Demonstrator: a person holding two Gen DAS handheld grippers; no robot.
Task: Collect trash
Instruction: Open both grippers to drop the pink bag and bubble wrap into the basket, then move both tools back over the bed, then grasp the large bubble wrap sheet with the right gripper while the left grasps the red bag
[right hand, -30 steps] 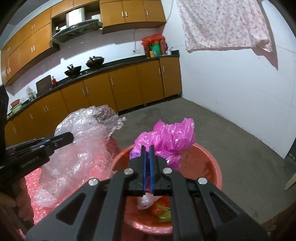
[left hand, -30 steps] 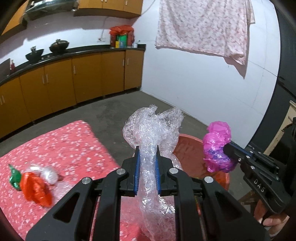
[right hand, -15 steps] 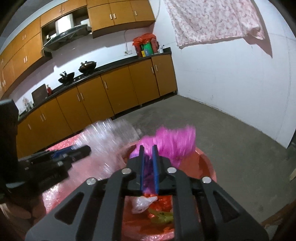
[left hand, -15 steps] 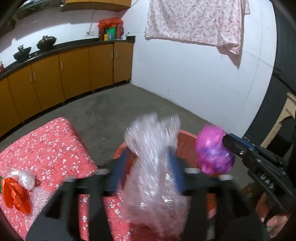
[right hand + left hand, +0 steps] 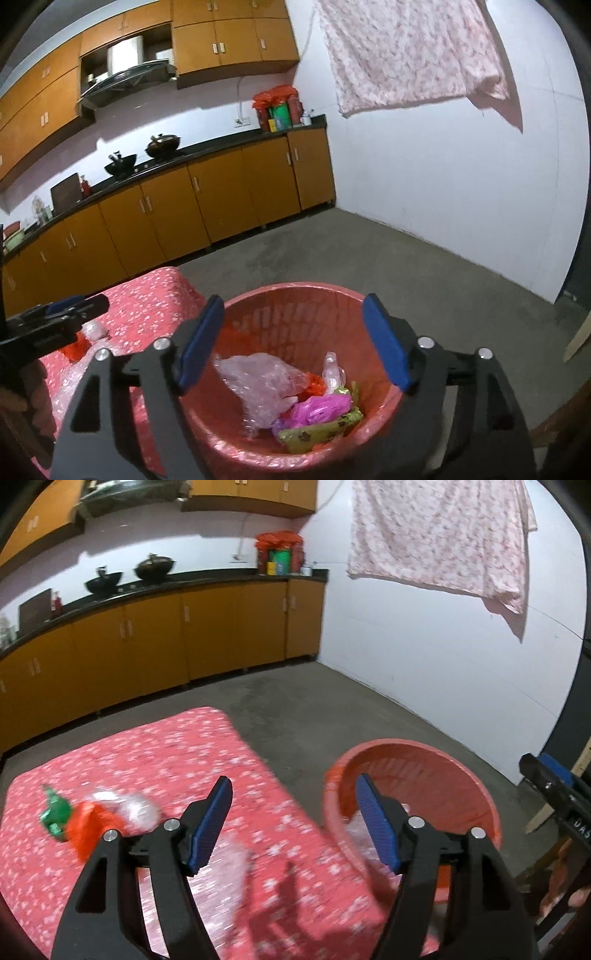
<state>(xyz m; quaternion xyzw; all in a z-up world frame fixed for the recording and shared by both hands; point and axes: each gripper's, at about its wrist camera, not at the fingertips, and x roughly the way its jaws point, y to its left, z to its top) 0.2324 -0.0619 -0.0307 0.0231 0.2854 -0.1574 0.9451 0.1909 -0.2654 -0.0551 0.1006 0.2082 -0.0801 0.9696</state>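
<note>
Beyond the left gripper's left finger, a green wrapper, an orange wrapper and a clear crumpled piece lie close together on the red flowered counter, with a flat bit of bubble wrap just ahead of the fingers; these are not yet collected. Its fingers have just been opening and stand released with nothing between them: the big bubble wrap bundle they pinched a second ago now lies in the red basket, which sits past the right finger beside the counter. The right gripper has likewise just been opening and is released, empty, directly over the basket; the pink bag it clamped a second ago rests below and between its fingers, beside a yellow-green printed wrapper. Two more pieces are binned, so I judge the counter pile comes next. The only legible writing is "DAS" on the right gripper's body at the left view's right edge.
</note>
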